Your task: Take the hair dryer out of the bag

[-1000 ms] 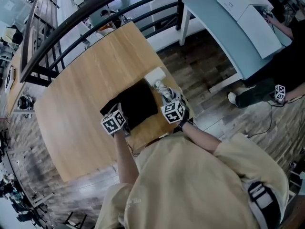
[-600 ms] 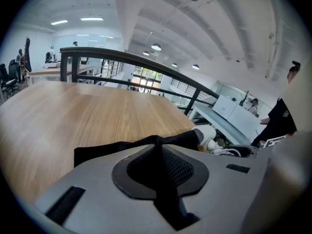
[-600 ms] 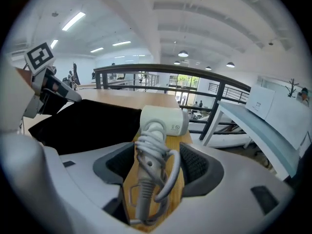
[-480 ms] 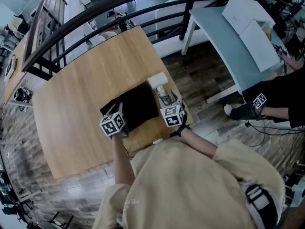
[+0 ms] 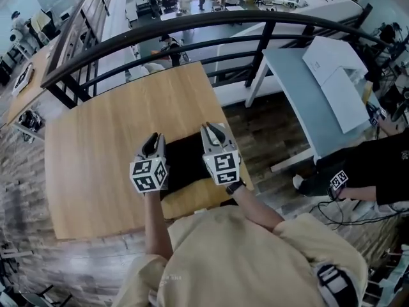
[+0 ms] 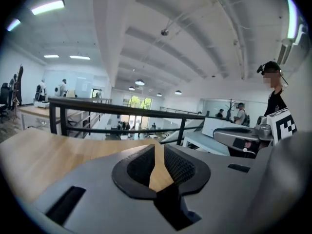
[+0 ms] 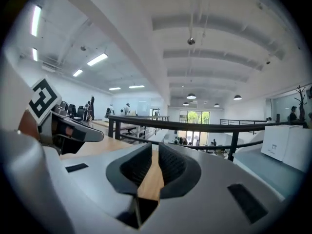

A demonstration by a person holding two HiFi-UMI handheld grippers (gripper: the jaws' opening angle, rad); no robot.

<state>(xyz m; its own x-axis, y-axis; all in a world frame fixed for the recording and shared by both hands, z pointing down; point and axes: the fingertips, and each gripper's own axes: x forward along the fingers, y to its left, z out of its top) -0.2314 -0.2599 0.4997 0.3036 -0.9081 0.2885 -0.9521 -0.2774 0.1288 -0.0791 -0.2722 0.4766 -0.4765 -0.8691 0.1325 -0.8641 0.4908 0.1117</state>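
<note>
A black bag (image 5: 186, 161) lies flat on the wooden table (image 5: 108, 133), near its front edge. My left gripper (image 5: 153, 142) hangs above the bag's left end and my right gripper (image 5: 212, 132) above its right end, both lifted well off the table and pointing away from me. In the left gripper view the left gripper (image 6: 156, 153) shows a narrow gap with only bare table wood through it. The right gripper (image 7: 154, 155) has its jaws closing, also with nothing between them. No hair dryer shows in any view.
A black railing (image 5: 192, 25) runs just past the table's far edge. To the right stands a grey-blue table (image 5: 297, 91) carrying a white box (image 5: 335, 62). A person in black (image 5: 377, 165) sits low at the right over the plank floor.
Both grippers have risen from beside the bag toward the camera and levelled out. The white things at the bag's right end are now covered by the right gripper.
</note>
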